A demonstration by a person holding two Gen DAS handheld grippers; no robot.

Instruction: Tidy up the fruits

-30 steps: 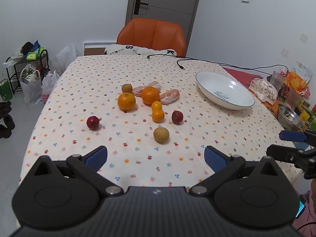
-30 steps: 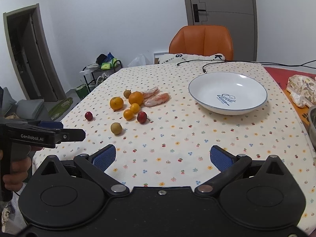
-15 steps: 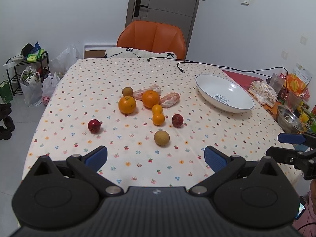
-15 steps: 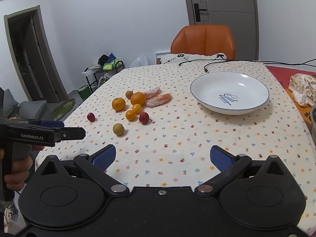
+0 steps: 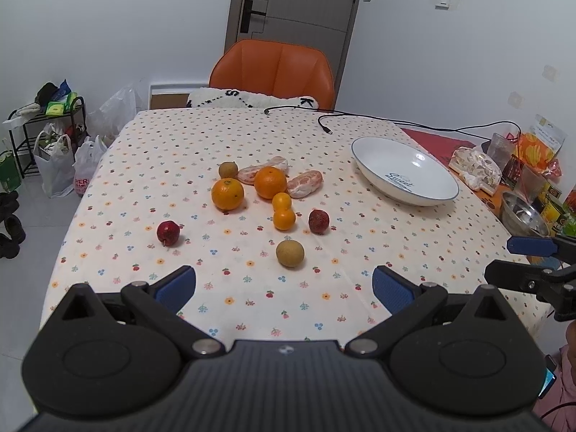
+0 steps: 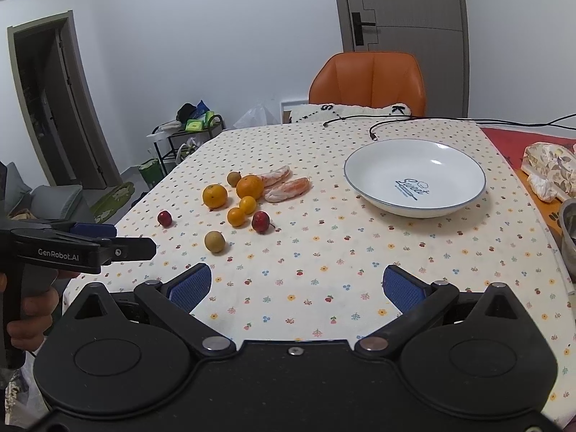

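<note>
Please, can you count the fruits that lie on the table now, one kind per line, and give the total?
Large oranges: 2
Small oranges: 2
Round red fruits: 2
Round tan-brown fruits: 2
Peeled citrus segments: 2
Total: 10, all on the tablecloth; the white bowl holds none.

Ahead of the left gripper [image 5: 284,284], over the near table [image 5: 324,309] edge, lies a round fruit [image 5: 290,253]. Beyond it sit two small citrus [image 5: 283,211] touching, with a berry-like fruit [image 5: 319,221] to their right and another [image 5: 168,233] well apart to the left. Farther back are two oranges [image 5: 248,188], peeled segments [image 5: 304,183] behind and beside them. The plate [image 5: 405,176] stands ahead and right, apart from the fruit; a chair [image 5: 271,70] is behind the table.
</note>
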